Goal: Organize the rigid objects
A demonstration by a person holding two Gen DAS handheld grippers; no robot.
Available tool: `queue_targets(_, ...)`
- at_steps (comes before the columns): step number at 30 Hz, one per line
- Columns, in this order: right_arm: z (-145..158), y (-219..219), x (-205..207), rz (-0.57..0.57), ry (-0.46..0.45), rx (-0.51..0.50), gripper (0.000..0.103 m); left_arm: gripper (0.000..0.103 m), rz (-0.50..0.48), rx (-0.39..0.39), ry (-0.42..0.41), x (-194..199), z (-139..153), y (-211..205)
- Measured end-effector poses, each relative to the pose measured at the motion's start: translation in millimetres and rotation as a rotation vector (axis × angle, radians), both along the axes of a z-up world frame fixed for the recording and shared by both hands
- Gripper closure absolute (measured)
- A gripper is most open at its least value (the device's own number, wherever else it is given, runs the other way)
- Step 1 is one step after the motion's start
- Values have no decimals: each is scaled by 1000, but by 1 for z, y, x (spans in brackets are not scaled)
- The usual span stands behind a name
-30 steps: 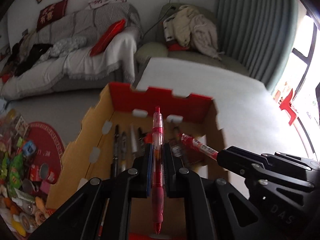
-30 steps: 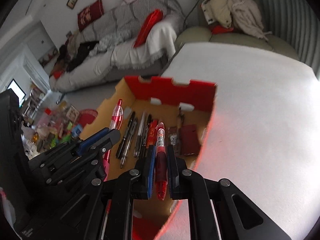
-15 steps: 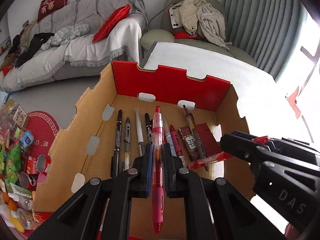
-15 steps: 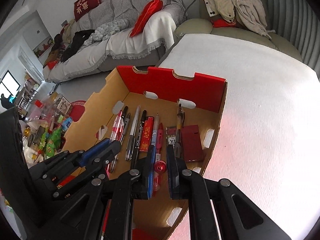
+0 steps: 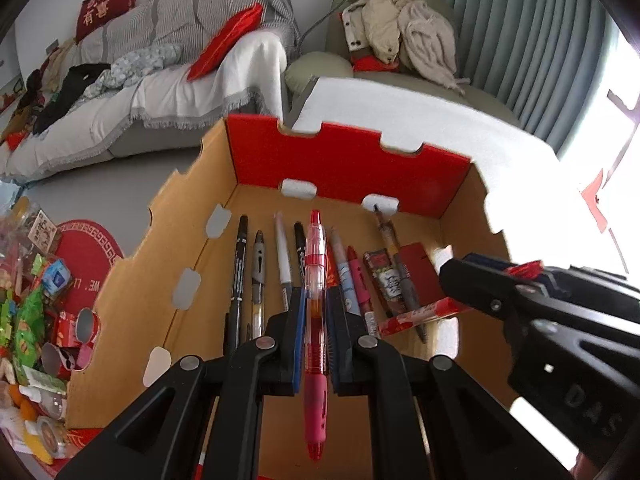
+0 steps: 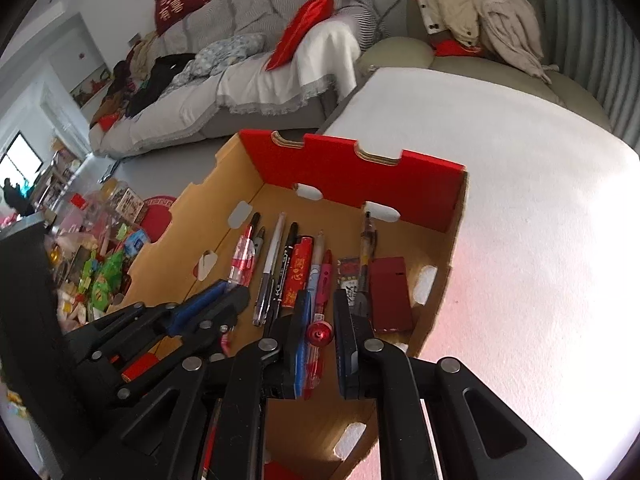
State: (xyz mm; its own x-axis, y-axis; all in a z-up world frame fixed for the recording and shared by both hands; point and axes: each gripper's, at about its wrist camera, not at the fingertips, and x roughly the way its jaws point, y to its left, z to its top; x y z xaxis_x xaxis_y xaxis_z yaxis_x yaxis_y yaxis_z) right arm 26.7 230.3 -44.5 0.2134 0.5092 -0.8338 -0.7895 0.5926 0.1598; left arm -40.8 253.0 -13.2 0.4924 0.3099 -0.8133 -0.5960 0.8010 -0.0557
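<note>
A cardboard box point(image 5: 348, 164) with a red far wall stands at the edge of a white table; it also shows in the right wrist view point(image 6: 352, 172). Several pens and a dark red case point(image 6: 390, 294) lie in a row on its floor. My left gripper point(image 5: 316, 312) is shut on a clear red pen point(image 5: 315, 272), held over the box along the row. My right gripper point(image 6: 318, 322) has its jaws slightly parted around a red pen point(image 6: 316, 344) that points down into the box; in the left wrist view this pen point(image 5: 420, 314) hangs from the right gripper point(image 5: 516, 280).
The white table point(image 6: 520, 208) stretches right of the box. Left of the box, on the floor below, lie a red mat point(image 5: 86, 256) and a heap of snack packets point(image 5: 24, 312). A sofa point(image 5: 160, 80) and an armchair with clothes point(image 5: 400, 32) stand behind.
Both grippers moved forward and lower over the box. The right gripper's red pen tipped downward into the box and the jaws have loosened around it. The left gripper keeps its pen.
</note>
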Motion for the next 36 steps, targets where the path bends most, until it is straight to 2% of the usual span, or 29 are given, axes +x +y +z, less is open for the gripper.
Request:
queue_targets(1,0,2,0,13,-3,-6,88,64,6,-11,14,1,-3,3)
queue_targets(2,0,3,-1,24,-2,-12,66,45,11,-20,23,1,-6,5)
queue_targets(3,0,3,-1,27,-2,-14,44,15,14,-39,29,1,-7,7)
queue_targets(4,1,2,-1,13,-19,-21,9,10,27,-69,-10,-2,-7,11)
queue_targets(5,3,-2,0,-2,-41,-14,2,8,35,-58,-42,-4,-7,14)
queue_targets(6,6,-6,0,-4,-42,11,2,1,46,-21,-49,-4,-8,14)
queue_targets(8,14,-13,-2,-16,-53,36,2,0,67,33,-35,-1,-10,14)
queue_targets(11,27,-21,-11,-7,-92,46,2,0,119,59,-23,-1,-19,15)
queue_targets(14,39,-31,-19,-18,-117,47,1,0,196,104,42,-1,-27,16)
queue_targets(16,43,-36,-20,-20,-89,47,1,0,195,77,66,-1,-37,19)
queue_targets(18,45,-41,-21,-32,-36,53,1,0,198,11,36,-6,-46,24)
queue_targets(19,46,-44,-21,-42,-17,54,1,0,196,-50,23,-9,-55,29)
queue_targets(22,45,-46,-18,-58,45,51,1,0,192,-124,48,-11,-73,37)
queue_targets(25,45,-45,-19,-57,55,37,1,0,221,-103,78,-12,-87,42)
queue_targets(29,46,-39,-23,-37,28,16,1,0,221,-135,79,-11,-104,46)
queue_targets(31,46,-36,-24,-30,30,14,1,0,229,-119,84,-10,-110,48)
queue_targets(36,43,-32,-24,-22,30,-1,1,0,228,-117,81,-9,-115,54)
